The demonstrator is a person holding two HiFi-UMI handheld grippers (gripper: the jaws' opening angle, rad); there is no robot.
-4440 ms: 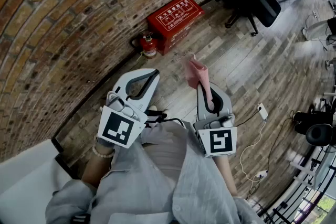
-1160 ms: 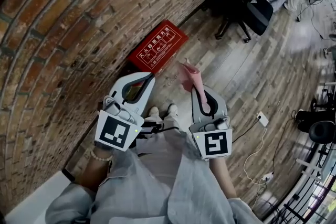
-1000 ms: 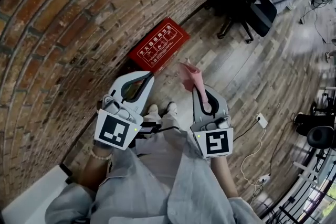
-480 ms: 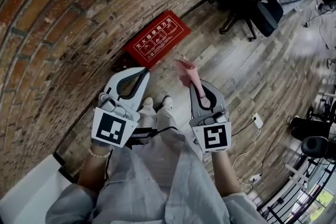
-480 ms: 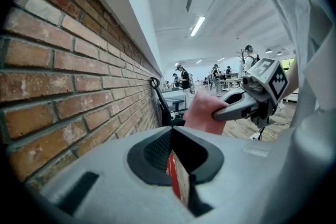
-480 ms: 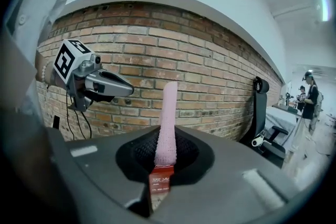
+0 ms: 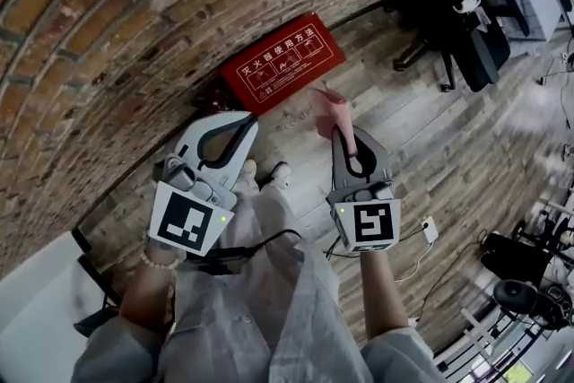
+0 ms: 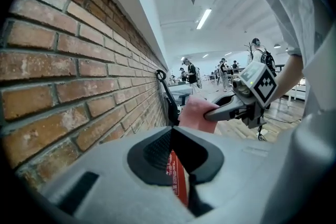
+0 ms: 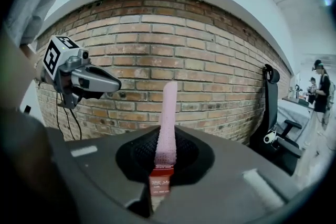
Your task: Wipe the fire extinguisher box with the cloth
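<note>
both claws are closed: my left claw on nothing, my right claw on the pink cloth, which sticks up. farther off, the red fire extinguisher box lies on the floor by the brick wall.

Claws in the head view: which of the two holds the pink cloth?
The right claw, shut on the pink cloth that sticks out ahead of it; the left claw is shut on nothing.

Red fire extinguisher box, white lettering, at twelve o'clock, pink cloth, grey left gripper and right gripper, black-and-white markers, red-brown brick wall.
</note>
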